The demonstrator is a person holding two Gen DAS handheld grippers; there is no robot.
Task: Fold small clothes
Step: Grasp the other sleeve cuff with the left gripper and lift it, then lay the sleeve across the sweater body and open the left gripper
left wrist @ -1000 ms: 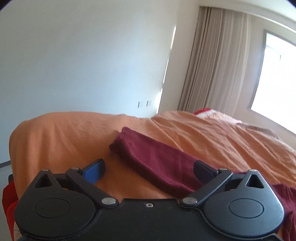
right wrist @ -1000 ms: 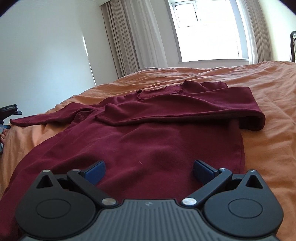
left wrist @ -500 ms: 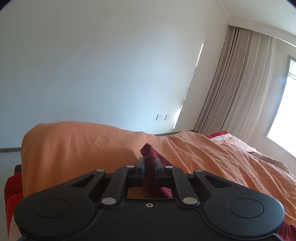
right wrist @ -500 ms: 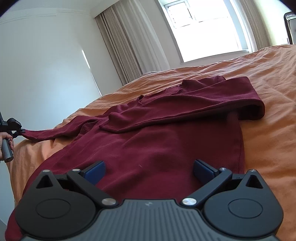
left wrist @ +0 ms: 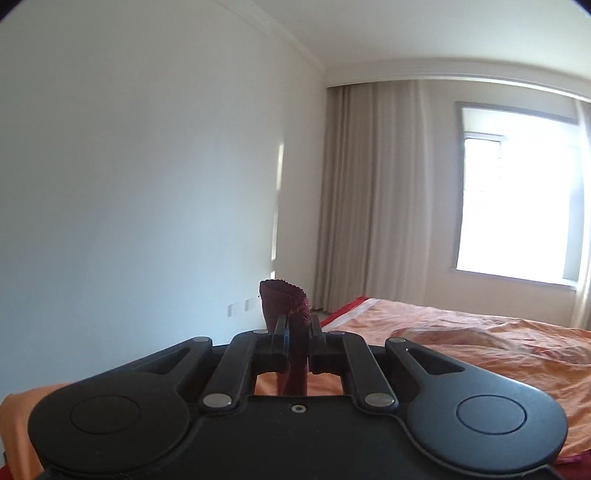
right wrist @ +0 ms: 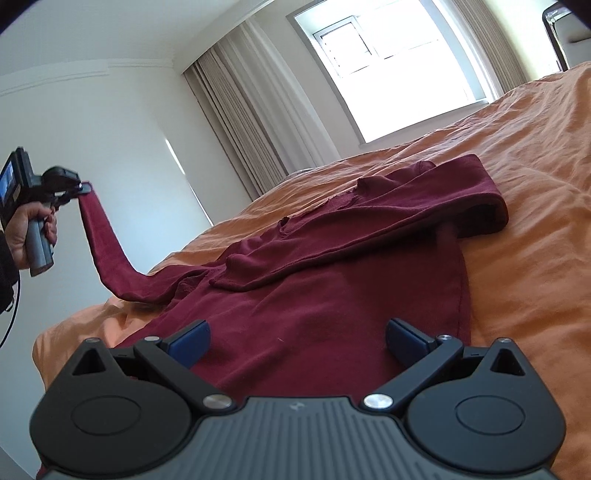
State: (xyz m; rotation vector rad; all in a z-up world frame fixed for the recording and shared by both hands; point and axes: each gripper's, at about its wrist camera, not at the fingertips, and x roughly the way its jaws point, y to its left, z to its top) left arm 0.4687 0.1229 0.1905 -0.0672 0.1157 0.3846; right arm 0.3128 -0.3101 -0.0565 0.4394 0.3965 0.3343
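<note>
A maroon long-sleeved shirt [right wrist: 332, 295] lies on the orange bed [right wrist: 535, 184], its right sleeve folded across the chest. My left gripper [left wrist: 297, 328] is shut on the cuff of the left sleeve [left wrist: 284, 299], which sticks up between the fingers. In the right wrist view the left gripper [right wrist: 83, 188] holds that sleeve [right wrist: 107, 251] raised above the bed's left edge. My right gripper [right wrist: 295, 341] is open and empty, just above the shirt's lower body.
The orange bed [left wrist: 461, 339] stretches right toward a window [left wrist: 517, 206] with beige curtains [left wrist: 369, 203]. A white wall [left wrist: 147, 184] stands left. A dark chair back [right wrist: 557, 29] shows at the far right.
My left gripper closed on the sleeve cuff, then lifted it up off the bed. My right gripper stayed open over the shirt's hem, tilting upward a little.
</note>
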